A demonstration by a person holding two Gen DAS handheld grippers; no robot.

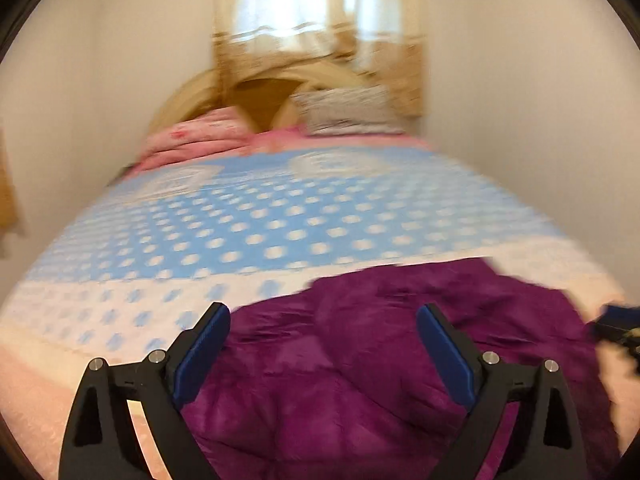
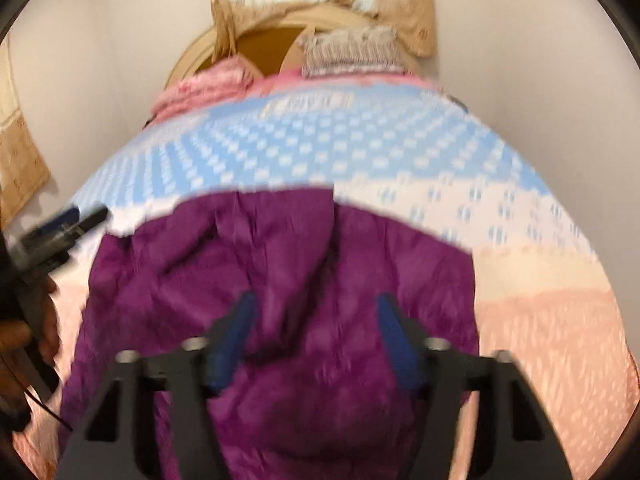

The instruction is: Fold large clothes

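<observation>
A large purple padded garment (image 1: 380, 360) lies crumpled on the near end of the bed; it also fills the lower middle of the right wrist view (image 2: 280, 280). My left gripper (image 1: 323, 316) is open and empty, hovering above the garment's left part. My right gripper (image 2: 316, 306) is open and empty, above the garment's middle. The right gripper shows at the right edge of the left wrist view (image 1: 616, 324). The left gripper shows at the left edge of the right wrist view (image 2: 60, 232). Both views are motion-blurred.
The bed has a blue and white dotted cover (image 1: 260, 220) with a peach border (image 2: 560, 320). A pink folded blanket (image 1: 192, 140) and a grey pillow (image 1: 348, 112) lie by the wooden headboard (image 1: 260, 96). White walls stand on both sides; a curtained window (image 1: 316, 12) is behind.
</observation>
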